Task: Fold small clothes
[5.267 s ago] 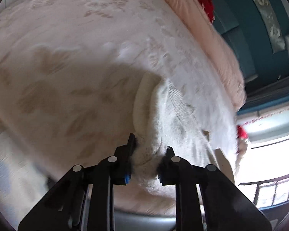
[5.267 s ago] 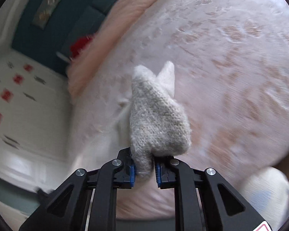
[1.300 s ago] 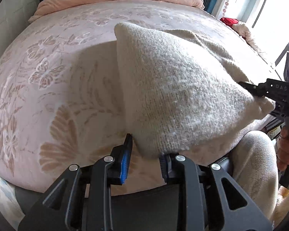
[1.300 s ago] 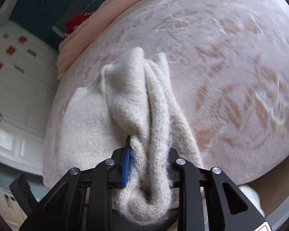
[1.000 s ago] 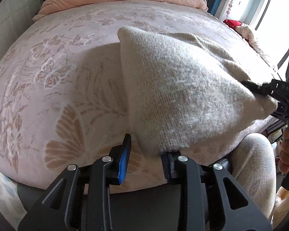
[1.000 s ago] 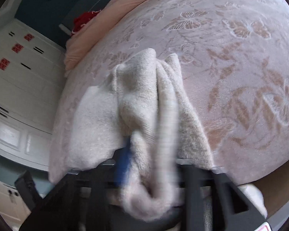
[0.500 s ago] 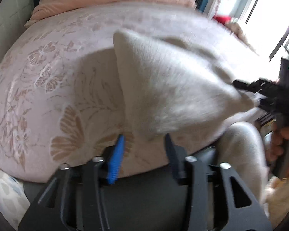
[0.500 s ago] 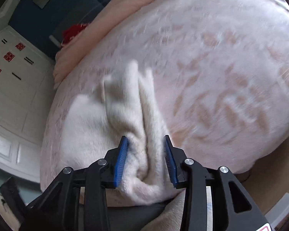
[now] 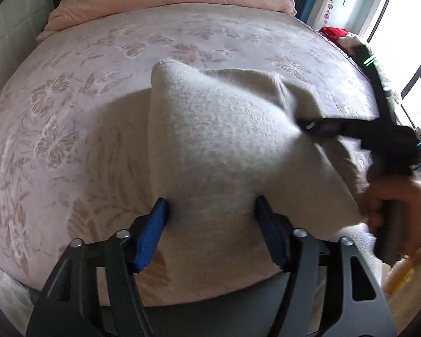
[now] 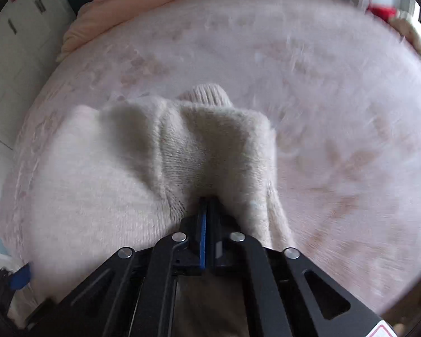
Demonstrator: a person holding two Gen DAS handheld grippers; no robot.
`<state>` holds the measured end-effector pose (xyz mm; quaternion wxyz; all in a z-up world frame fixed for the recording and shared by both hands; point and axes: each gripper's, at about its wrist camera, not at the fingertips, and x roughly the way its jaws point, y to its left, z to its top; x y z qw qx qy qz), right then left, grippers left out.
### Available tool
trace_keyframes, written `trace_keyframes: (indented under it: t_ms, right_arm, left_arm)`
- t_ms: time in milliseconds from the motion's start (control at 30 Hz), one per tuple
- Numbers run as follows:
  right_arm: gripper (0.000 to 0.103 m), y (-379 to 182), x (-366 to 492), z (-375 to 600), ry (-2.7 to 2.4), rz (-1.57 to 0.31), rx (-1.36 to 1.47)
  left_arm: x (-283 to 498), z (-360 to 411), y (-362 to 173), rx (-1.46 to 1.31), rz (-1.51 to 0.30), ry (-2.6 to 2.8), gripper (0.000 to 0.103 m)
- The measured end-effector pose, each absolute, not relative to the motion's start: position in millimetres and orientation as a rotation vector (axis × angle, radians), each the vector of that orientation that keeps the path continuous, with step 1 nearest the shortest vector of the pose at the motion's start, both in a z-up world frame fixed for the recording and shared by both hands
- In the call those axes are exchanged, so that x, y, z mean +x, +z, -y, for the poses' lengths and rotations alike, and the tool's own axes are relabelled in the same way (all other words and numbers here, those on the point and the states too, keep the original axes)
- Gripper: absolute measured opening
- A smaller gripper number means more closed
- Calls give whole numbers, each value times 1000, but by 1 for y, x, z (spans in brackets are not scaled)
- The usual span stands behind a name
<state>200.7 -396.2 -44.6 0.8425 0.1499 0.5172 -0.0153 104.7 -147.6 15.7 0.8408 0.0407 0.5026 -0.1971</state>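
Now | fuzzy cream knit sweater bunched | floral-embossed pink bedspread

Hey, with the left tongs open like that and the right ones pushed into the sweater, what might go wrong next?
1. The left tongs stand wide open around the fluffy cream knit sweater; unheld, that edge may slump and spoil the fold.
2. The right tongs look shut, with the knit bunched around them; pulling away could drag or snag the wool.
3. The sweater lies near the edge of the pink floral bedspread and could slide off.
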Motion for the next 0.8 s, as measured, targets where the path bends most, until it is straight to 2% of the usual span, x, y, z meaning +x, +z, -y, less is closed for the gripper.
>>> trace_keyframes:
  t_ms: [100, 133, 267, 333, 433, 467, 500, 567, 667, 733, 800]
  right_arm:
    - [0, -25, 197, 406, -29, -1097, 432]
    - [3, -11, 187, 404, -20, -1073, 436]
    - [4, 33, 119, 382, 65, -963, 444]
    - [4, 29, 98, 370, 82, -986, 428]
    - [0, -21, 93, 358, 20, -1128, 305]
    - [0, -24, 92, 359, 13, -1120, 315]
    - [0, -15, 91, 361, 8, -1110, 344]
    - [7, 11, 93, 357, 30, -1071, 372]
    - [7, 50, 107, 329, 142, -1008, 313]
    - [7, 50, 120, 312, 170, -1010, 271]
    - [7, 24, 139, 293, 194, -1096, 220]
  left_arm:
    - [104, 151, 13, 139, -1054, -408, 68]
    - [104, 149, 13, 130, -1063, -407, 68]
    - [105, 138, 9, 64, -1104, -409, 71]
    - [104, 135, 10, 50, -1106, -412, 71]
    - [97, 134, 11, 58, -1100, -414, 71]
    - [95, 133, 11, 53, -1111, -422, 71]
    - [93, 132, 12, 49, -1119, -424, 70]
    - [86, 125, 20, 50, -1100, -415, 70]
    - [75, 113, 27, 63, -1078, -395, 75]
    - [72, 108, 26, 62, -1084, -387, 75]
    - [70, 104, 21, 67, -1107, -380, 75]
